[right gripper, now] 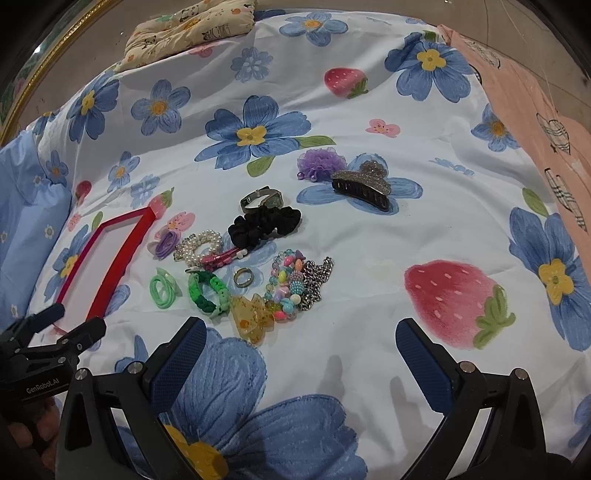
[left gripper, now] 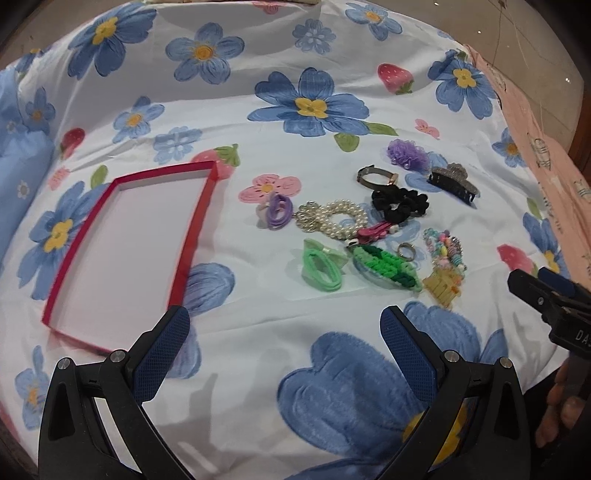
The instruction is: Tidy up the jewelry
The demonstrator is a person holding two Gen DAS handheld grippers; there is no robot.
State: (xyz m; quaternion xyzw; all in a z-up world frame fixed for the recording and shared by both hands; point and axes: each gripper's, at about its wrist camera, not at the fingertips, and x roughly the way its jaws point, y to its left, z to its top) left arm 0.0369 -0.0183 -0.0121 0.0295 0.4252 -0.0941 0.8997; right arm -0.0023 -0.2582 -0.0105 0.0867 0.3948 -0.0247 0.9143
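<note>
A red-rimmed tray with a white floor lies on the floral bedsheet, left of a scatter of jewelry. The scatter holds a pearl bracelet, a black scrunchie, a green braided band, a ring, a beaded bracelet and a dark claw clip. My left gripper hangs open in front of the tray and the pile, holding nothing. My right gripper is open too, just short of the amber clip.
Green hair ties, a purple tie, a purple pompom and a watch also lie there. A patterned pillow sits far back, pink cloth on the right. A hand shows at the edge.
</note>
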